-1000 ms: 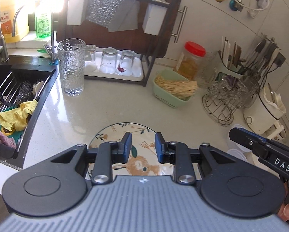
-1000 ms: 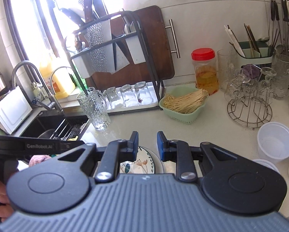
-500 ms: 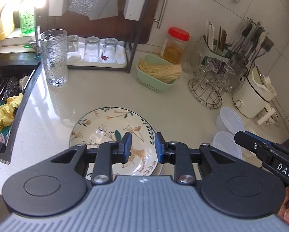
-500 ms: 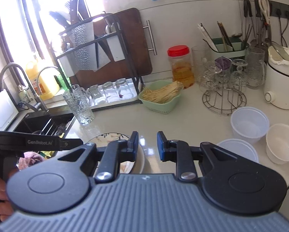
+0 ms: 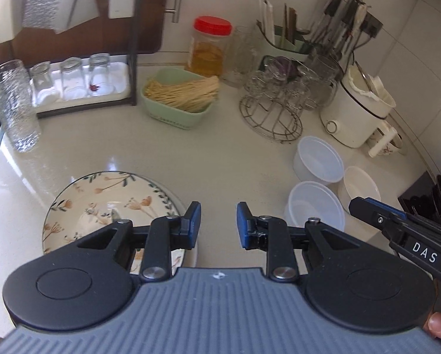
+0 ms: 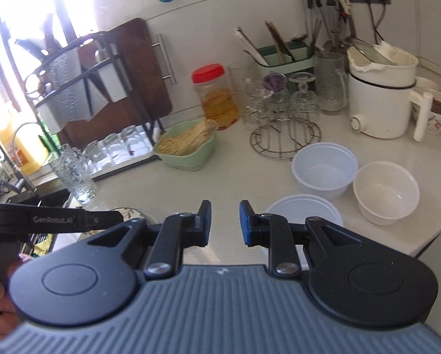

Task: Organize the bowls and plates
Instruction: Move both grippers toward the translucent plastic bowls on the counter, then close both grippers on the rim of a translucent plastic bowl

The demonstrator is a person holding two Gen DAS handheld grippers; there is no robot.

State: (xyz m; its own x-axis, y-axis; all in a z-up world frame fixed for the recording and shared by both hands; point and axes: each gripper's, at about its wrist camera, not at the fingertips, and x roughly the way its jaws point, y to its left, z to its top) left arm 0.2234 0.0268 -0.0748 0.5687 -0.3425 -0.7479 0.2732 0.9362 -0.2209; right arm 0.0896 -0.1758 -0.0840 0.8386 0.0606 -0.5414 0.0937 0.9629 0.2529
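Observation:
A floral plate (image 5: pixel 102 200) lies on the counter at the front left, a stack under it; its edge shows in the right wrist view (image 6: pixel 132 211). Three white bowls stand at the right: a far translucent one (image 5: pixel 319 162) (image 6: pixel 323 171), a near translucent one (image 5: pixel 314 206) (image 6: pixel 304 209) and an opaque one (image 5: pixel 360 187) (image 6: pixel 385 191). My left gripper (image 5: pixel 218 224) is open and empty, above the counter just right of the plate. My right gripper (image 6: pixel 224 221) is open and empty, left of the near bowl.
A green basket of sticks (image 5: pixel 179 100), a wire glass stand (image 5: pixel 279 100), a red-lidded jar (image 5: pixel 210 47), a white cooker (image 5: pixel 359 112), a tall glass (image 5: pixel 14 106) and a rack with upturned glasses (image 5: pixel 73 79) stand behind. The sink (image 6: pixel 43 200) is at the left.
Both grippers have swung right and pulled back; the view has shifted from the sink and plate to the bowls. Both stay open and empty.

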